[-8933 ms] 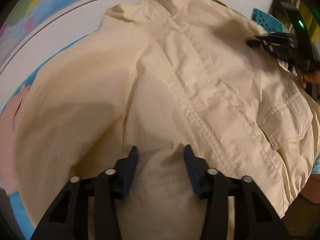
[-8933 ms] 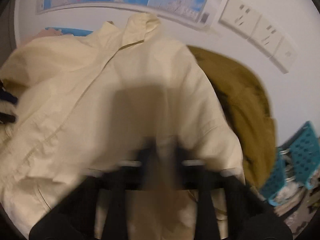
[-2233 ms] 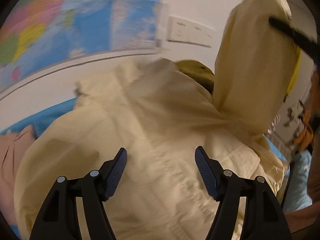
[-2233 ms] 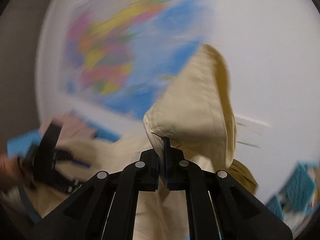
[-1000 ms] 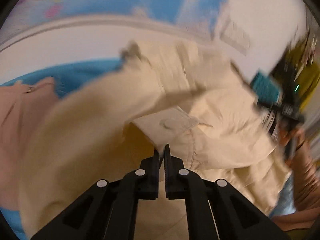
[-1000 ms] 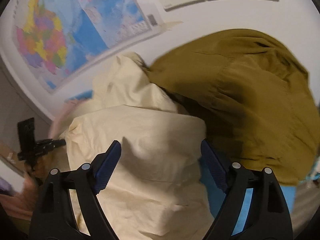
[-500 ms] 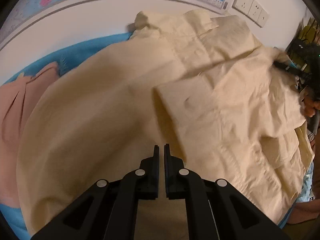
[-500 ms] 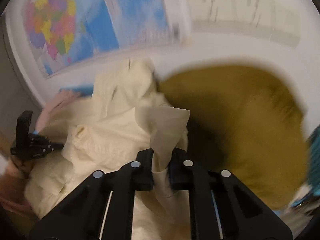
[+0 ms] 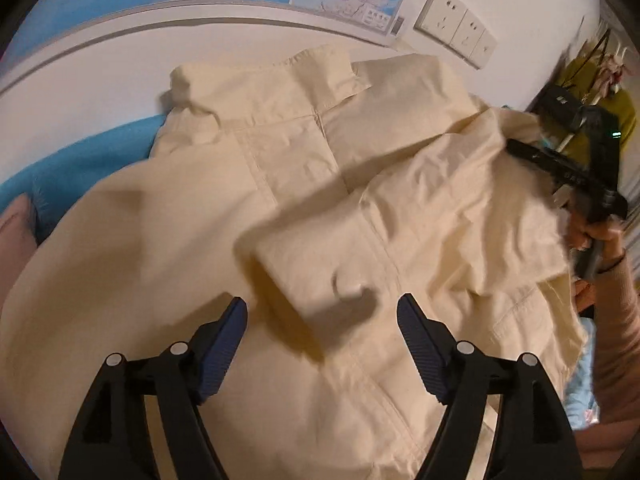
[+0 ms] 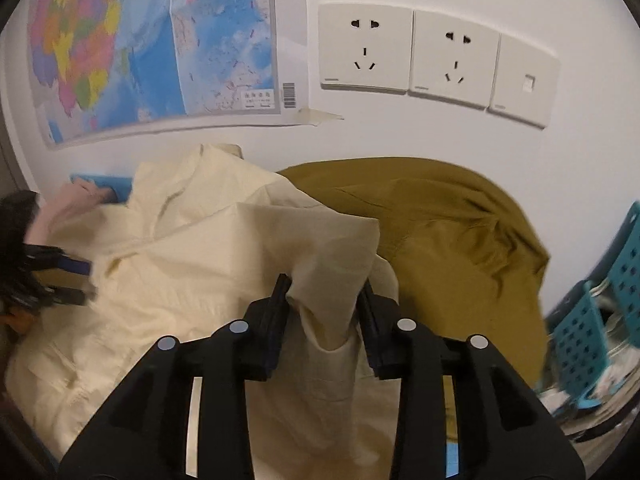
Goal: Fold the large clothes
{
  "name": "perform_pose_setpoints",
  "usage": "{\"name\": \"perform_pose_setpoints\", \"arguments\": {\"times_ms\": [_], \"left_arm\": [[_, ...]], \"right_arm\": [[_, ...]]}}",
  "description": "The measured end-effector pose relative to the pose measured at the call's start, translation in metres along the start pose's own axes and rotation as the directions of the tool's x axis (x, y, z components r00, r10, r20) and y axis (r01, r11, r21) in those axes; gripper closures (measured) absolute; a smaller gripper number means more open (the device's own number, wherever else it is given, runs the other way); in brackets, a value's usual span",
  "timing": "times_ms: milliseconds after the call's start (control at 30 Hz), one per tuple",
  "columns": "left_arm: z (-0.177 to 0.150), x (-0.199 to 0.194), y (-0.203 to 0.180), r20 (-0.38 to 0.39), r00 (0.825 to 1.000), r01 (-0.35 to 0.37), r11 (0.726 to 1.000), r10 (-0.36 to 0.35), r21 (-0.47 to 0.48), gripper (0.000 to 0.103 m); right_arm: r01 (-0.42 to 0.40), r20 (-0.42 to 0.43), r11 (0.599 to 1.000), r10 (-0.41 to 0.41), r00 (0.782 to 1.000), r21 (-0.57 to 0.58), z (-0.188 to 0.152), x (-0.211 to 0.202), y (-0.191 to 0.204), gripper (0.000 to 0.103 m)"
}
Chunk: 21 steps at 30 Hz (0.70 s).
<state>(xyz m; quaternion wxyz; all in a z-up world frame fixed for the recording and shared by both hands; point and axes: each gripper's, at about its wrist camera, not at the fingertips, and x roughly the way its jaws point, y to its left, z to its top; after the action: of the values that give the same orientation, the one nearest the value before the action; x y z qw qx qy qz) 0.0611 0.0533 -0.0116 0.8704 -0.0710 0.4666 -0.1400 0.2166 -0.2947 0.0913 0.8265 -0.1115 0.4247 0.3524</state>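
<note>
A large cream shirt (image 9: 280, 184) lies spread on a blue surface (image 9: 80, 160), its collar (image 9: 316, 72) towards the wall. A folded-over sleeve cuff (image 9: 320, 272) rests on the shirt's middle. My left gripper (image 9: 320, 302) hovers just above that cuff; its jaws are opening and hold nothing. In the right wrist view my right gripper (image 10: 325, 294) is at the shirt's right edge (image 10: 328, 248). Its jaws are opening, and a raised fold of the cream fabric still stands loosely between them. The right gripper (image 9: 516, 148) also shows in the left wrist view, held by a hand (image 9: 600, 236).
An olive garment (image 10: 440, 240) is heaped right of the shirt against the wall. A teal perforated basket (image 10: 600, 300) stands at the far right. A pink garment (image 9: 12, 232) lies at the left. The wall carries a map (image 10: 140, 48) and sockets (image 10: 440, 56).
My left gripper let go of the sleeve cuff, which now lies on the shirt, and its jaws have spread. My right gripper closed on a fold at the shirt's edge and has since widened.
</note>
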Motion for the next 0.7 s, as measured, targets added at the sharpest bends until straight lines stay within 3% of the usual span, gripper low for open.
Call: {"name": "perform_pose_setpoints", "arguments": {"times_ms": [67, 100, 133, 167, 233, 333, 467, 567, 633, 700], "left_arm": [[0.008, 0.015, -0.008, -0.021, 1.000, -0.013, 0.999, 0.014, 0.032, 0.047], [0.010, 0.021, -0.011, -0.027, 0.999, -0.026, 0.999, 0.027, 0.026, 0.067], [0.011, 0.023, -0.010, -0.031, 0.998, -0.050, 0.999, 0.050, 0.016, 0.083], [0.011, 0.023, -0.007, -0.033, 0.999, -0.042, 0.999, 0.042, -0.004, 0.088], [0.010, 0.015, 0.000, -0.006, 0.999, -0.039, 0.998, 0.038, -0.053, 0.100], [0.001, 0.000, 0.013, -0.009, 0.998, -0.060, 0.993, 0.060, -0.102, 0.100], [-0.003, -0.002, 0.010, -0.012, 0.994, -0.110, 0.991, 0.109, -0.077, 0.097], [0.000, 0.005, 0.006, -0.030, 0.991, -0.130, 0.988, 0.128, -0.079, 0.095], [0.004, 0.011, 0.002, -0.042, 0.988, -0.150, 0.986, 0.147, -0.077, 0.095], [0.007, 0.017, 0.004, -0.042, 0.984, -0.177, 0.982, 0.174, -0.067, 0.092]], "right_arm": [[0.001, 0.002, 1.000, -0.001, 1.000, 0.007, -0.001, -0.002, -0.001, 0.064], [-0.006, 0.000, 1.000, 0.006, 1.000, 0.016, -0.001, -0.003, -0.002, 0.063], [-0.003, -0.002, 1.000, 0.003, 1.000, 0.025, 0.000, -0.003, -0.001, 0.057], [0.005, 0.002, 0.999, -0.005, 1.000, 0.042, 0.000, -0.005, -0.004, 0.050], [-0.005, 0.032, 0.997, 0.002, 0.999, 0.083, 0.000, -0.014, -0.008, 0.049], [-0.020, 0.119, 0.995, 0.009, 0.993, 0.097, -0.003, -0.043, -0.003, 0.049], [0.003, 0.225, 1.000, 0.002, 0.974, -0.025, -0.012, -0.072, 0.036, 0.054], [-0.080, 0.163, 0.991, 0.097, 0.982, -0.106, -0.014, -0.055, 0.063, 0.067], [-0.034, 0.088, 0.986, 0.049, 0.995, -0.164, -0.012, -0.025, 0.078, 0.071], [-0.022, 0.018, 0.988, 0.025, 1.000, -0.151, -0.007, 0.010, 0.077, 0.071]]}}
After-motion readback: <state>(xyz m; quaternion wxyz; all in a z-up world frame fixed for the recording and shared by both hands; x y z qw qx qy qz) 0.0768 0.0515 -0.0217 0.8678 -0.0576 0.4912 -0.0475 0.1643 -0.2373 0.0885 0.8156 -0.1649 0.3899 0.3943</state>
